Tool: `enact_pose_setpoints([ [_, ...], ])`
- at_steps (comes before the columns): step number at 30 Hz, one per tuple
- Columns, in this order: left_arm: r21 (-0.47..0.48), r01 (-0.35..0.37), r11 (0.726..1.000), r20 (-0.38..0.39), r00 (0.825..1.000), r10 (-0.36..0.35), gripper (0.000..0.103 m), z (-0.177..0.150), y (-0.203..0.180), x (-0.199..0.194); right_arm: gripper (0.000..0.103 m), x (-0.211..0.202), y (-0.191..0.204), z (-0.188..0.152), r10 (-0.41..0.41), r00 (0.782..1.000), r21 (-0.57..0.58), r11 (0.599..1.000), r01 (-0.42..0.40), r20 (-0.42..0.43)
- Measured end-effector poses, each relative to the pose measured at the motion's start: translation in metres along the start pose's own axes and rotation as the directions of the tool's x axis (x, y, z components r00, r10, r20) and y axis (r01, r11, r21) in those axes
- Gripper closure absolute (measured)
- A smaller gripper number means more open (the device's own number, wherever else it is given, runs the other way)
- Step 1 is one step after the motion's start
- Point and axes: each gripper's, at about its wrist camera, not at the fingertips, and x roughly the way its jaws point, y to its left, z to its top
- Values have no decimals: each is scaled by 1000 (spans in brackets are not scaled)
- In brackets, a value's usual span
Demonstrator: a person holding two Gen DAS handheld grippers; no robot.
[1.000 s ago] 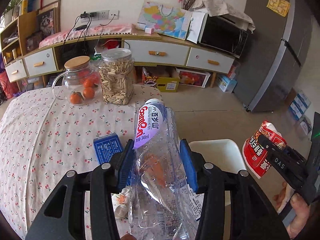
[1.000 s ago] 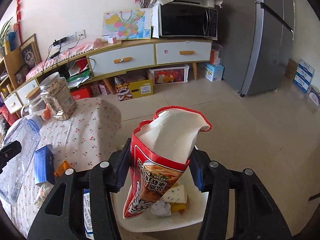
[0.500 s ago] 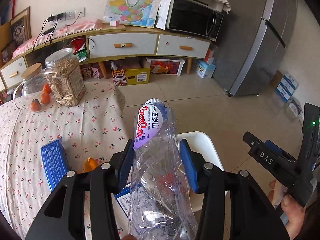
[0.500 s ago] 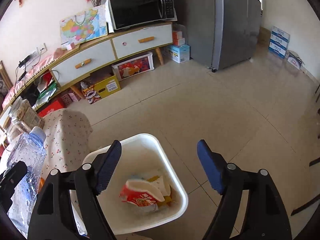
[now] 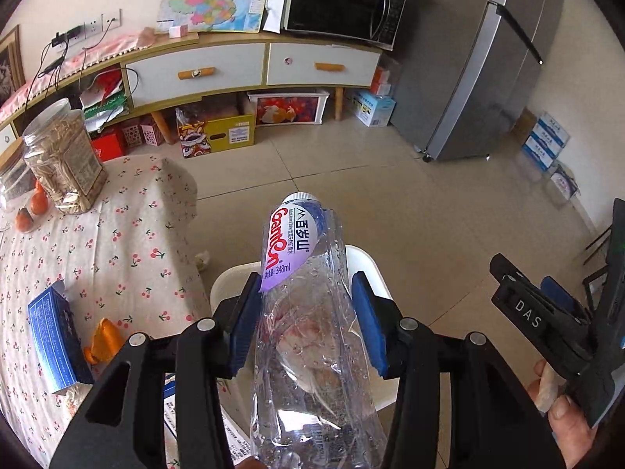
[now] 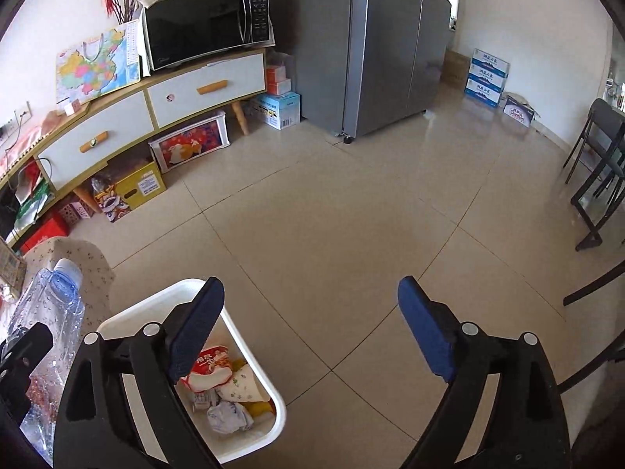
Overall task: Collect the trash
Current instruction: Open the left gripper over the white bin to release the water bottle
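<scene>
My left gripper [image 5: 308, 305] is shut on a crumpled clear water bottle [image 5: 312, 351] with a purple label, cap pointing away. It holds the bottle over the white trash bin [image 5: 367, 262] on the floor beside the table. In the right wrist view the bottle [image 6: 50, 305] shows at the left edge. My right gripper [image 6: 308, 328] hangs above the bin's right side [image 6: 273, 391], its jaws opening wide with nothing between them. A red snack bag [image 6: 207, 363] lies in the bin among crumpled paper.
The table with a cherry-print cloth [image 5: 117, 234] carries a blue box [image 5: 54, 336], an orange scrap [image 5: 103, 340] and a seed jar [image 5: 64, 156]. A paper scrap [image 5: 203, 258] lies on the floor. The cabinet, fridge [image 6: 390, 47] and black chairs [image 6: 597, 179] ring the tiled floor.
My right gripper opened and the red snack bag dropped into the bin. My left gripper carried the bottle from over the table to above the bin.
</scene>
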Motion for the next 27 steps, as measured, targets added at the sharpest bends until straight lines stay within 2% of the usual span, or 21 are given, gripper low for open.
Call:
enact_pose_setpoints([
  [3,5,15,1000,-28,1000,-15,56,1,-5,8,13,-1,0,-1,-21,1000,-19,1000,22,11],
  [5,14,17,1000,-24,1000,-17,56,0,-7,8,12,-3,0,-1,-26,999,-25,999,26,19],
  [7,18,15,1000,-19,1000,-15,49,-1,-8,6,10,-6,0,-2,-26,999,-27,999,26,28],
  [10,20,-11,1000,0,1000,11,48,-4,-4,0,8,-12,3,-2,-9,999,-30,999,10,40],
  [13,14,-54,998,24,998,53,48,-7,6,-9,7,-20,12,-2,14,998,-52,999,-11,58],
  [17,-6,-112,994,55,992,112,42,-13,27,-23,7,-33,32,-6,71,995,-106,992,-63,69],
  [23,-65,-207,976,93,973,212,42,-24,68,-47,7,-60,74,-19,164,983,-197,970,-145,84],
  [27,-102,-257,961,113,957,268,40,-31,95,-62,7,-79,103,-31,197,974,-259,952,-163,112],
])
